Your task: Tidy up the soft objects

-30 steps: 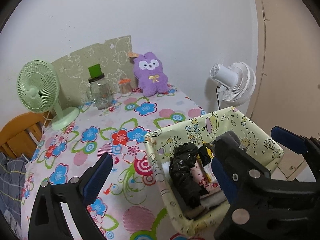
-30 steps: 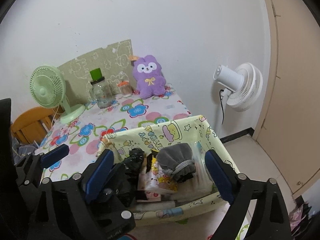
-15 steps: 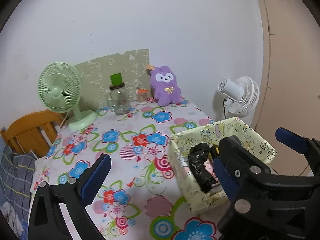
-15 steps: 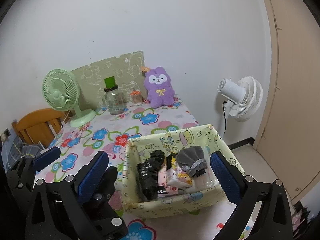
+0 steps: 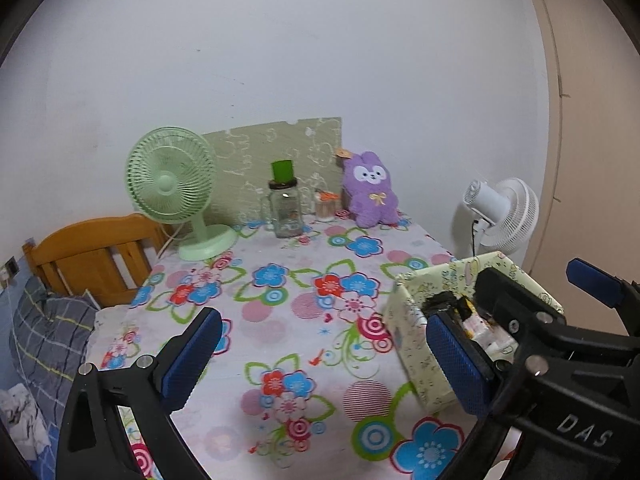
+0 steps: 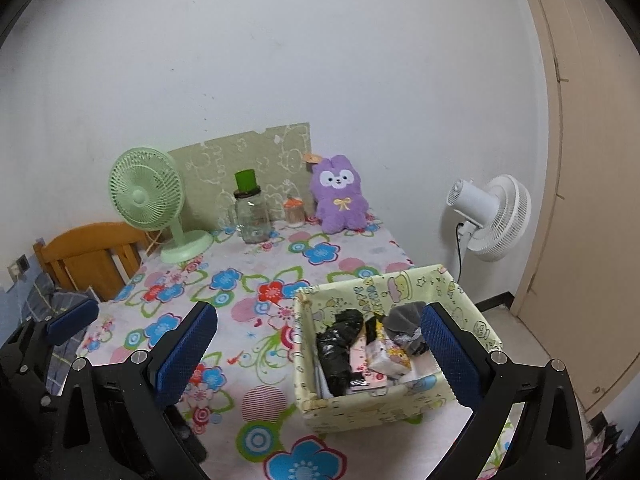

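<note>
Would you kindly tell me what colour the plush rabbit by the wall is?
The plush rabbit is purple with a white face and yellow bow, clearest in the right wrist view.

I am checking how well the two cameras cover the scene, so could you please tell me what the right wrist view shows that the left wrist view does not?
Only the right wrist view looks down into the fabric box, showing the grey drawstring pouch, the cartoon-print tissue pack and the full black bundle.

Only the left wrist view shows the plaid bedding clearly; there the right tongs hide most of the box contents.

Both show the purple plush, green fan, glass jar, white fan and floral tablecloth.
</note>
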